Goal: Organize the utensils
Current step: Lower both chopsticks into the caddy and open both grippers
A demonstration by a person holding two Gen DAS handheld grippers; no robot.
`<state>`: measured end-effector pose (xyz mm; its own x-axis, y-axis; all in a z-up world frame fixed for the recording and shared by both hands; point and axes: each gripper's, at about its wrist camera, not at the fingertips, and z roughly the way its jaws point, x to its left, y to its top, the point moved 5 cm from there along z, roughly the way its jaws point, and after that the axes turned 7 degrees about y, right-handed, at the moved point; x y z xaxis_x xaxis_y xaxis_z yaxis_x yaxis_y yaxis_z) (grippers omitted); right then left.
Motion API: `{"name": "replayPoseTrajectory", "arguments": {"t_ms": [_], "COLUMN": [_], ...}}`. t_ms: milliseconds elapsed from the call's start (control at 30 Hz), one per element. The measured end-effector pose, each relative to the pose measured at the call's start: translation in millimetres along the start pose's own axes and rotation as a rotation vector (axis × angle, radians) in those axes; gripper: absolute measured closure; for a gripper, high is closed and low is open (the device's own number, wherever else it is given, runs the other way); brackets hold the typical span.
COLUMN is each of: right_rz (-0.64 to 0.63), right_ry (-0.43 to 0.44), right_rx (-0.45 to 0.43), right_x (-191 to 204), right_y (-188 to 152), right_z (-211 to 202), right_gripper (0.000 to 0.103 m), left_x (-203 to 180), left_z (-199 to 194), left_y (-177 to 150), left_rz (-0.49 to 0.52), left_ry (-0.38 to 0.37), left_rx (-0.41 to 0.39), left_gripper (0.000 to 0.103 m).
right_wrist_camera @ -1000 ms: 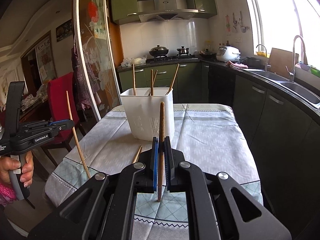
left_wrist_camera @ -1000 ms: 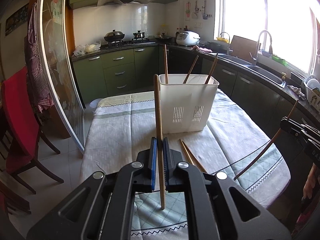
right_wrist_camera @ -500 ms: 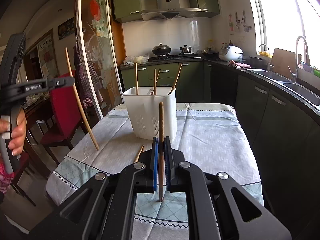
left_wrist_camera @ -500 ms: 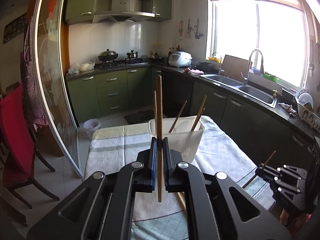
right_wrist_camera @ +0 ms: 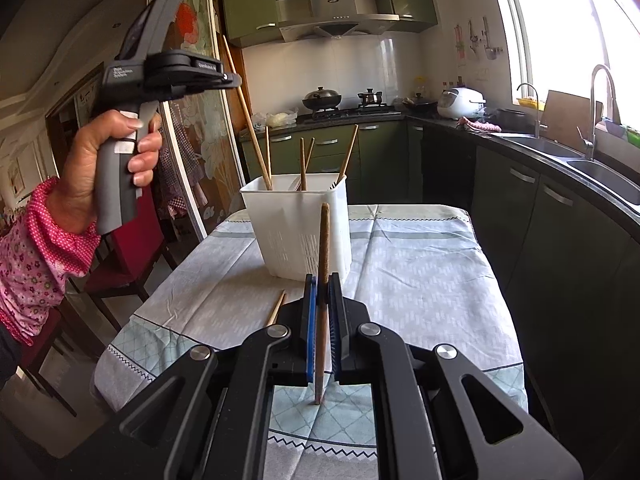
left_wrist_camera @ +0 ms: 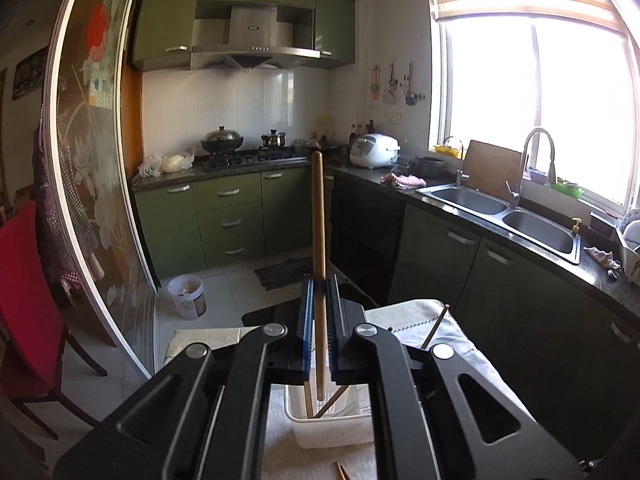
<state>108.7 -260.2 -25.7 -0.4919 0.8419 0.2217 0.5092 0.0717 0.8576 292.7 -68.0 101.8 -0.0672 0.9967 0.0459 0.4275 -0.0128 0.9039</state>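
Gripping 1 near-upright chopstick (left_wrist_camera: 319,216) each, left tongs (left_wrist_camera: 319,340) and right tongs (right_wrist_camera: 321,320).

No text is legible; the left gripper's (right_wrist_camera: 230,78) white lettering blurs.

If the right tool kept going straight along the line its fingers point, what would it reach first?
Probably the white plastic utensil basket standing on the tablecloth straight ahead. The right tool, shut on a brown wooden chopstick, points slightly downward, so it might meet the cloth first; depth is unclear.
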Motion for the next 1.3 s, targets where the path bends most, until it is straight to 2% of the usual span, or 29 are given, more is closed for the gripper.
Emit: {"name": "replayPoseTrajectory", "arguments": {"t_ms": [233,333,400,467,633,700,800,933,1033,1200,1300], "right_rz": [0.035,0.026,0.012,-0.012,-0.054,-0.058,-0.050,-0.028,0.011,0.062,0.050], "right_ry": [0.045,0.065,0.075,0.074,0.009,-0.017,-0.036,-0.074,-0.065,-0.044,-0.052], "right_rx": [-0.002,-0.027,-0.063,-0.117,-0.313,-0.366,-0.393,-0.381,-0.329,-0.209,-0.161], "right_x": [-3.7,1.0,5.5,10.2,15.2,14.3,11.1,2.3,-9.3,-24.5,-23.9], "right_y": [8.4,24.8,43.7,66.8,133.8,158.0,188.4,213.2,219.7,204.7,188.8], "right_z": [-0.4,-5.5,-11.7,-18.4,-30.9,-24.5,-1.9,39.2,74.4,122.6,136.8], "right_gripper": [0.096,0.096,0.096,0.096,0.096,0.096,0.096,0.096,0.096,0.096,0.096], "left_x": [-2.1,2.1,8.1,15.9,25.5,28.6,30.6,31.6,31.2,28.1,25.7], "left_z": [34.3,32.9,25.0,13.9,-13.1,-21.2,-30.9,-41.1,-44.9,-44.5,-41.2], "left_y": [-42.7,-51.9,-53.1,-52.6,-56.6,-59.5,-64.5,-73.1,-81.6,-94.7,-103.4], "left_rz": [0.048,0.046,0.026,0.016,0.019,0.023,0.027,0.032,0.040,0.057,0.061], "left_ry": [0.011,0.004,-0.007,-0.013,-0.027,-0.032,-0.043,-0.052,-0.057,-0.066,-0.069], "left_rx": [0.111,0.128,0.123,0.111,0.099,0.098,0.103,0.112,0.130,0.165,0.193], "left_gripper": [0.097,0.091,0.084,0.084,0.080,0.079,0.079,0.079,0.079,0.079,0.079]}}
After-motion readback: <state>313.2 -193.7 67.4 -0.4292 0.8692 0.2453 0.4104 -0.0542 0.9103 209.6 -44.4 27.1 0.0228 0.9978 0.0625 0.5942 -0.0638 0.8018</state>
